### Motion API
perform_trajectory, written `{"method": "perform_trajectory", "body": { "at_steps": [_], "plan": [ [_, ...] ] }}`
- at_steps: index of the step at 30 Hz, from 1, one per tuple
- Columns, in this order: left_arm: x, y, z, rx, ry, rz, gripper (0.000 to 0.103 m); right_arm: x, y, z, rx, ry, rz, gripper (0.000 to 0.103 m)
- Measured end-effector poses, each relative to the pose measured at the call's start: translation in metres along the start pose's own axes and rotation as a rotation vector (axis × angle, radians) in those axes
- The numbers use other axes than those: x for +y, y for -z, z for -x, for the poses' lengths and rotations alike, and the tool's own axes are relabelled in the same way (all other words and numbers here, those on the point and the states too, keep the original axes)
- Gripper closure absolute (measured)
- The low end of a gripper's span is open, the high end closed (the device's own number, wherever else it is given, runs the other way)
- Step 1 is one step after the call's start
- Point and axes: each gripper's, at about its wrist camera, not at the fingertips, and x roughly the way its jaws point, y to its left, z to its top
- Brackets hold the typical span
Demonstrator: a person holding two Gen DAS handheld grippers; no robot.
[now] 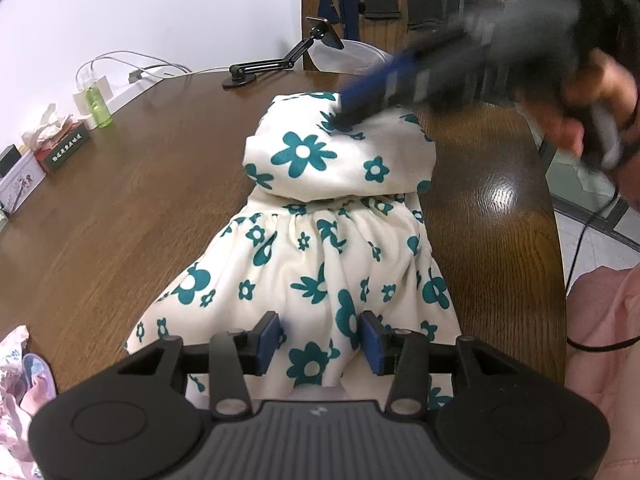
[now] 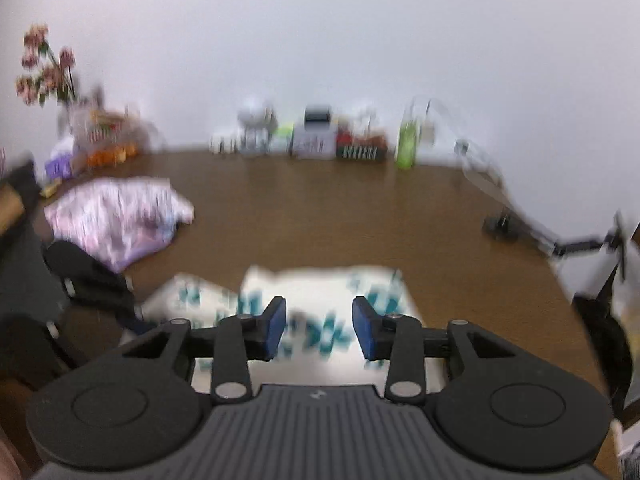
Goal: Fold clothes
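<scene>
Cream cotton printed with teal flowers, the dress [image 1: 320, 248] is lying lengthwise down the middle of the wooden table [image 1: 132, 184]; its far part is already folded back on itself into a thick bundle, while the gathered skirt is spreading toward us at the near edge. We judge that we are midway through the fold: the top section is doubled over and the skirt is waiting its turn.

At the left, a crumpled pink garment [image 1: 16, 384] is sitting at the near-left corner, and boxes and a green bottle [image 1: 98, 106] are lining the far-left wall side, well apart from the dress. Between them the bare wood is giving us open room for sweeping cloth leftward.

In the centre, our left gripper [image 1: 320, 344] is hovering over the skirt hem with its fingers spread wide, holding nothing. The next move, as we read it, is calling for both hem corners to be pinched and carried up over the bundle.

At the right, our right gripper [image 1: 348, 114] is blurring as it presses down on the far bundle; its own view is showing the jaws parted and gripping nothing. The table's right edge is running just beside the dress, so we are allowing little margin there.
</scene>
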Motion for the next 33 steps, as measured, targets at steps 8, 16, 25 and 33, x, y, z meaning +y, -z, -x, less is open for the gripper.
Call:
{"method": "perform_trajectory", "body": {
  "at_steps": [8,16,25,33],
  "plan": [
    [0.000,-0.001,0.008,0.010,-0.018,0.006,0.057,0.029,0.033,-0.020,-0.036,0.045,0.015,0.065],
    [0.008,-0.025,0.041,-0.062,-0.077,0.003,0.059,0.013,0.024,0.015,-0.055,0.065,-0.054,0.049],
    [0.001,-0.090,0.006,-0.047,-0.058,-0.110,0.073,-0.005,0.030,0.016,-0.007,0.081,-0.097,0.053],
    [0.017,-0.105,-0.034,0.020,-0.035,-0.078,0.074,-0.029,0.028,0.017,-0.021,0.019,-0.158,0.053]
  ]
}}
